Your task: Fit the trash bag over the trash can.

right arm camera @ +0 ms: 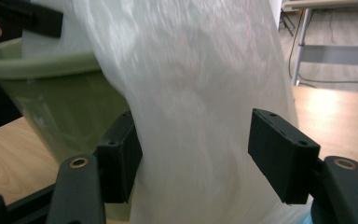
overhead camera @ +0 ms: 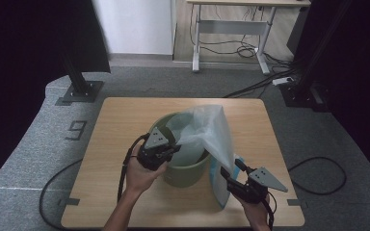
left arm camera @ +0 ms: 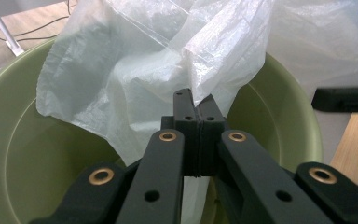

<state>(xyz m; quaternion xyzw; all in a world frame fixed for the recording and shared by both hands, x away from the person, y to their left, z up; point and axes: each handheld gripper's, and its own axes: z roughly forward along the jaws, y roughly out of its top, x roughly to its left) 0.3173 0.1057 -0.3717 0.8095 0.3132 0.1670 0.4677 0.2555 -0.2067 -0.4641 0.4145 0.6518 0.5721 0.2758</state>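
A pale green bin (overhead camera: 185, 175) stands in the middle of the wooden table (overhead camera: 120, 130). A thin translucent white plastic bag (overhead camera: 212, 130) rises out of it and drapes down outside its right side. My left gripper (overhead camera: 173, 150) is at the bin's near-left rim; in the left gripper view its jaws (left arm camera: 196, 109) are shut on a fold of the bag (left arm camera: 135, 70) above the bin's inside (left arm camera: 37, 154). My right gripper (overhead camera: 231, 175) is low at the bin's right. It stands open (right arm camera: 196, 154) with the hanging bag (right arm camera: 200, 93) between its pads, beside the bin wall (right arm camera: 60, 93).
Bare table lies left of and behind the bin. Grey carpet surrounds the table, with a black cable (overhead camera: 318, 178) looping at the right. Black stand feet (overhead camera: 82, 91) sit behind the table's corners, and a white-legged desk (overhead camera: 231, 29) with cables stands farther back.
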